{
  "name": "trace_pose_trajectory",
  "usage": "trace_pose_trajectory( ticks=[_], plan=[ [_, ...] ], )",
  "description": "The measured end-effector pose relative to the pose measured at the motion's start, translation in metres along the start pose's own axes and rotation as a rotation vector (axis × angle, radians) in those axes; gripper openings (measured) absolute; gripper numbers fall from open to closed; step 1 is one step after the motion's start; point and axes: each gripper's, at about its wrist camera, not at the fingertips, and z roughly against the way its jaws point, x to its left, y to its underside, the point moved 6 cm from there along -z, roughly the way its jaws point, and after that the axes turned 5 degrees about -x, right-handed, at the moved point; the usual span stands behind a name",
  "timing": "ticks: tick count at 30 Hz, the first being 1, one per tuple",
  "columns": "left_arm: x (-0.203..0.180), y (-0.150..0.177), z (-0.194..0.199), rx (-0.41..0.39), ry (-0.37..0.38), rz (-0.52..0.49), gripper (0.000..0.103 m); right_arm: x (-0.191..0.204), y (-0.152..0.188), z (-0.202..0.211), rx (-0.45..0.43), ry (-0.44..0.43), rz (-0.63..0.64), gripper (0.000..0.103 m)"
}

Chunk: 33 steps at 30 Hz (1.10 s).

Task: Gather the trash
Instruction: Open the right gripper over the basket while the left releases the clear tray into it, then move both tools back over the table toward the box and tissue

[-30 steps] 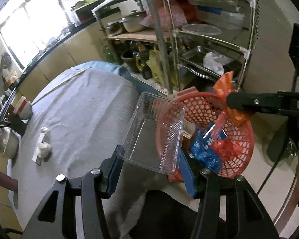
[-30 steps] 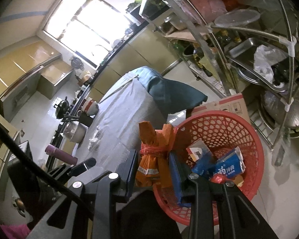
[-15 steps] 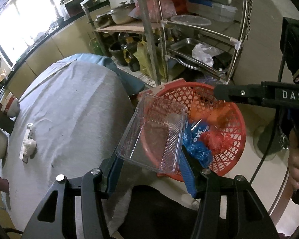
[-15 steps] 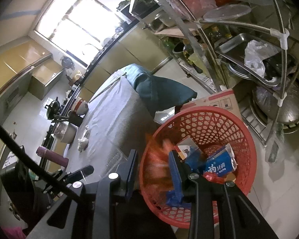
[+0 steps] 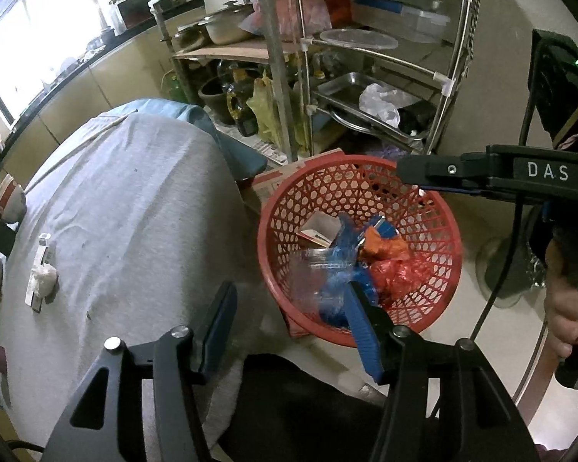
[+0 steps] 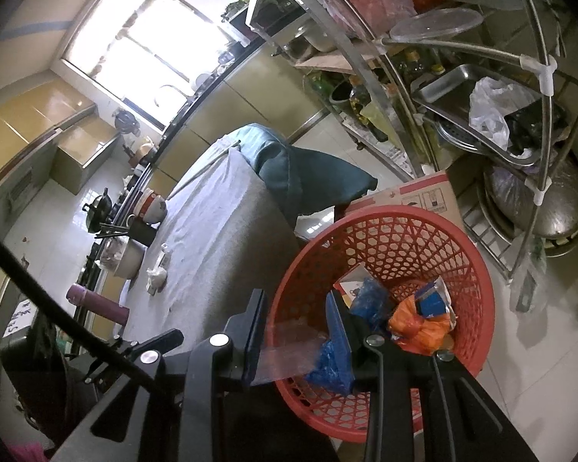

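Clear plastic tray (image 5: 312, 273) lies blurred inside the red basket (image 5: 435, 292), beside the orange wrapper (image 5: 381, 248). Just above the basket, the left gripper (image 5: 289, 319) stands released and empty; right gripper (image 6: 296, 331) likewise grasps nothing.

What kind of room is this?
Most likely a home kitchen: a metal rack stacked with pots and trays, a sink tap under the window, and bowls on the cloth-covered table.
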Motion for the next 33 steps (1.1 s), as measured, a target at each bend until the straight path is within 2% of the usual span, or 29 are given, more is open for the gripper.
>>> trace_pose_trajectory(
  ticks=[8,13,16,25,33],
  plan=[
    [0.015,0.006,0.01,-0.018,0.008,0.035,0.061,0.018,0.002,0.0,0.005,-0.003,0.03,0.035],
    [0.047,0.023,0.02,-0.03,-0.038,0.089,0.061,0.035,0.005,-0.003,0.015,-0.006,0.062,0.035],
    [0.077,0.037,0.027,-0.027,-0.072,0.163,0.061,0.045,0.007,-0.006,0.023,-0.011,0.077,0.035],
    [0.165,0.09,0.063,-0.05,-0.28,0.33,0.061,0.097,0.026,-0.035,0.104,-0.054,0.169,0.035],
    [0.239,0.169,0.092,-0.008,-0.437,0.523,0.061,0.156,0.059,-0.069,0.211,-0.102,0.274,0.035]
  ],
)
